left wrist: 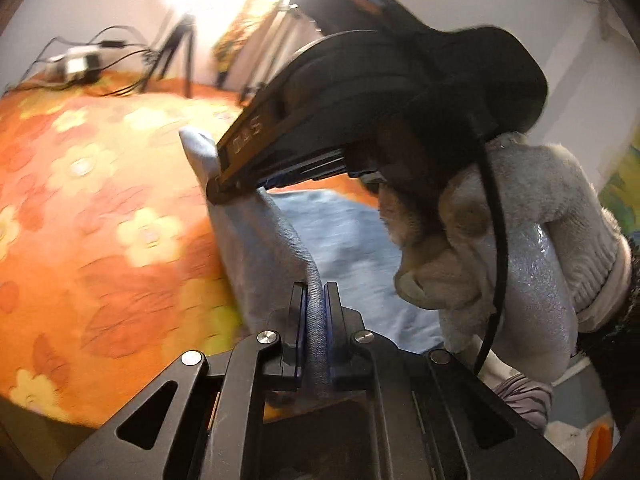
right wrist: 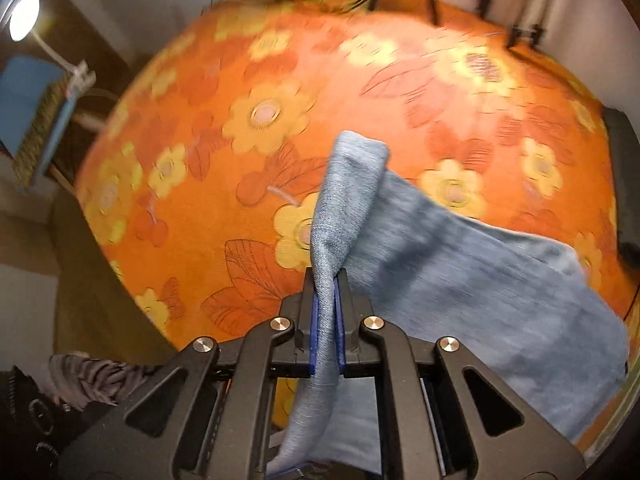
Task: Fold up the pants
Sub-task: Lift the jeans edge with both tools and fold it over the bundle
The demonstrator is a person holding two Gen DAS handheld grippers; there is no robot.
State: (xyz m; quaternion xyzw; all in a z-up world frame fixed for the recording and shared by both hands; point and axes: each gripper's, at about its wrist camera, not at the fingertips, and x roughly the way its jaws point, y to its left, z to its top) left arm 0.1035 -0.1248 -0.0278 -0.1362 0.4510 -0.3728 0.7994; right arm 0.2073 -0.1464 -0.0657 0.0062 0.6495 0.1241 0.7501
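Observation:
The light blue pants [right wrist: 460, 280] hang lifted above an orange flowered cloth [right wrist: 280, 80]. My right gripper [right wrist: 328, 280] is shut on a bunched edge of the pants, and the cloth trails off to the right. In the left wrist view my left gripper [left wrist: 316, 292] is shut on another edge of the pants [left wrist: 256, 240]. The right gripper [left wrist: 218, 196] shows there just ahead, also pinching the fabric, held by a gloved hand [left wrist: 520, 240].
The orange flowered cloth [left wrist: 100, 220] covers the whole table. Tripod legs [left wrist: 180, 56], cables and a power box [left wrist: 76, 64] stand at the far edge. A lamp [right wrist: 24, 16] glows at the left. A blue box [right wrist: 24, 112] sits beside the table.

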